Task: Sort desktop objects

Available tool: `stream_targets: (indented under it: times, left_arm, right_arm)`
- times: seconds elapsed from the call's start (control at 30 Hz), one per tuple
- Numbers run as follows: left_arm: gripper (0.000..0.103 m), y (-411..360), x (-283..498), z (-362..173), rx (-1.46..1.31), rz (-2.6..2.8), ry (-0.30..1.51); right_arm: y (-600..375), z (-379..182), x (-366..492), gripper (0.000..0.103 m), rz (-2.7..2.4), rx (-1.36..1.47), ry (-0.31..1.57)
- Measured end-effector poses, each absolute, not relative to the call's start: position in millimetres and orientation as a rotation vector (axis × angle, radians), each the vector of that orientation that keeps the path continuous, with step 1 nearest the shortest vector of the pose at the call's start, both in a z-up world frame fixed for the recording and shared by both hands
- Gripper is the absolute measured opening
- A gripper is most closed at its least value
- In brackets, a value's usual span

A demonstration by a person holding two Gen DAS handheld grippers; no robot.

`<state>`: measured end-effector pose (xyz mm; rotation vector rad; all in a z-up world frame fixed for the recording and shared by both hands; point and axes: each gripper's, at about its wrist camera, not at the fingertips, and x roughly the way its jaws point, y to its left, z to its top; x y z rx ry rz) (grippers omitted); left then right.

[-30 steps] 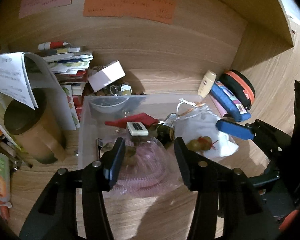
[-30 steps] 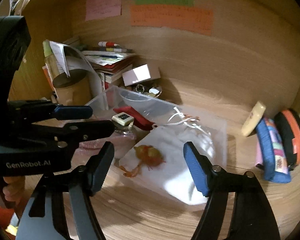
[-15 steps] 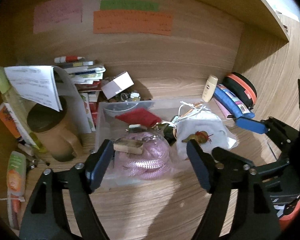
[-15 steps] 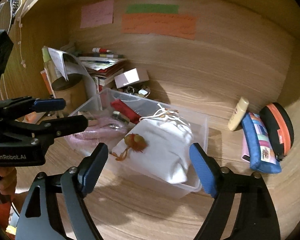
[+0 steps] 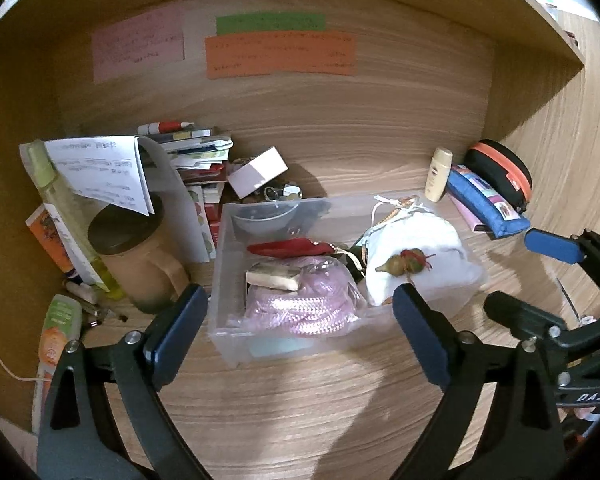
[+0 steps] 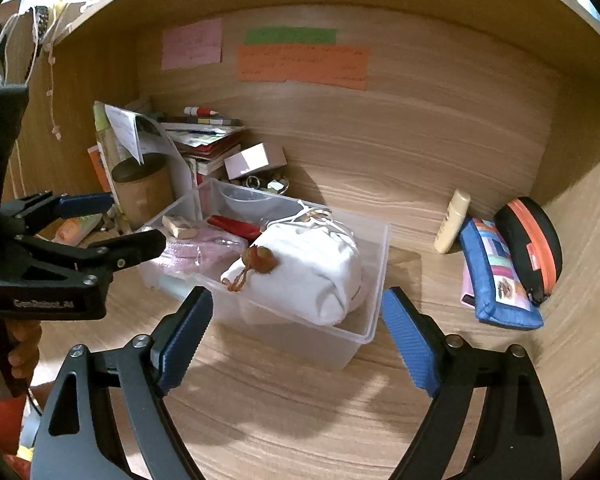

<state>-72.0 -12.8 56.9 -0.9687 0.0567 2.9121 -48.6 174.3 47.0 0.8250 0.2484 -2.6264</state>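
Observation:
A clear plastic bin (image 5: 236,344) (image 6: 364,312) stands on the wooden desk. It holds a pink rope bundle (image 5: 304,304), a small beige block (image 5: 274,278) on top of it, a red item (image 5: 288,247) and a white drawstring pouch (image 5: 416,252) (image 6: 320,264). My left gripper (image 5: 300,328) is open and empty, just in front of the bin. My right gripper (image 6: 296,320) is open and empty, in front of the bin's near right side. Each gripper shows in the other's view.
A tan mug (image 5: 140,256) with papers, a green spray bottle (image 5: 72,216), a book stack (image 5: 196,152) and a white box (image 5: 258,170) crowd the left. A cream tube (image 5: 438,174), blue pouch (image 5: 484,204) and black-orange case (image 5: 500,168) lie right. Sticky notes (image 5: 280,54) hang on the back wall.
Both grippers have pulled back from the bin and stand wider open. The beige block that was between the left fingers now lies on the pink rope bundle.

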Motion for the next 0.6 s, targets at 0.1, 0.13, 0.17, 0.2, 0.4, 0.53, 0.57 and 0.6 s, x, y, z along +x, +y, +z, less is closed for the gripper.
stream_targets:
  times: [0.1, 0.13, 0.17, 0.2, 0.4, 0.53, 0.57, 0.6]
  left_arm:
    - [0.095, -11, -70, 56, -0.969, 2.911, 0.059]
    - [0.095, -11, -69, 55, -0.97, 2.909, 0.06]
    - [0.095, -11, -69, 54, -0.973, 2.909, 0.06]
    - [0.095, -11, -69, 53, -0.976, 2.91, 0.062]
    - [0.095, -10, -68, 50, -0.991, 2.911, 0.062]
    - [0.095, -10, -69, 49, -0.995, 2.91, 0.067]
    - [0.095, -10, -69, 49, -0.995, 2.911, 0.07]
    - [0.095, -10, -69, 49, -0.995, 2.911, 0.071]
  right_arm:
    - [179, 47, -46, 0.097, -2.633, 0.824, 0.222]
    - [181, 47, -45, 0.1, -2.637, 0.819, 0.217]
    - [181, 47, -44, 0.1, -2.641, 0.814, 0.214]
    - [182, 48, -43, 0.1, -2.645, 0.811, 0.214]
    - [186, 48, -42, 0.1, -2.647, 0.811, 0.203]
    - [186, 47, -42, 0.1, -2.643, 0.815, 0.202]
    - [186, 47, -41, 0.1, -2.644, 0.815, 0.204]
    - [186, 47, -41, 0.1, -2.645, 0.814, 0.205]
